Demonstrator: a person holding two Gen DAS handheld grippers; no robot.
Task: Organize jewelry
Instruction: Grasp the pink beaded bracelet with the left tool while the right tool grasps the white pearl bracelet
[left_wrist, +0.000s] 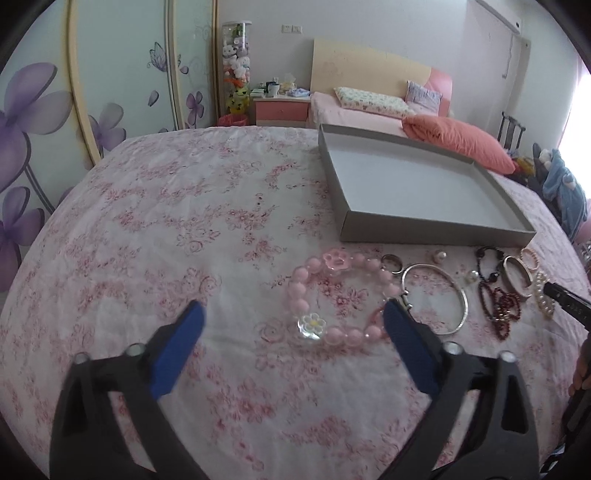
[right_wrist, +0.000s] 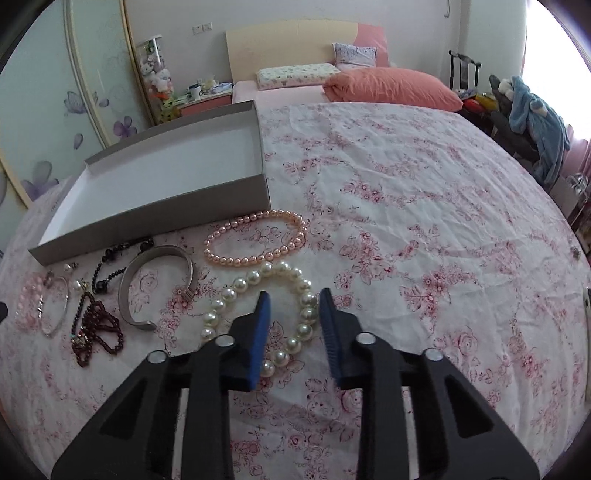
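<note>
A: Why is all the jewelry strung out along the near wall of the grey box (right_wrist: 155, 206)?

B: Laid out ready for sorting, I'd say. The box sits in the upper left of the right wrist view with nothing in it, so none of the pieces has gone in yet.

A: And the right gripper (right_wrist: 293, 321)?

B: Low centre of its frame, jaws narrowed but not pressed together. The white pearl strand (right_wrist: 255, 295) runs through the gap between the blue pads, with no pad clearly squeezing it (a pinch looks close, nothing more).

A: The left gripper (left_wrist: 293, 325)?

B: Spread wide across the bottom of its own view, holding nothing. The pink bead bracelet (left_wrist: 332, 295) lies on the floral bedspread (left_wrist: 166, 221) at centre, its right-hand arc at the right finger. Probably lined up to take that one.
</note>
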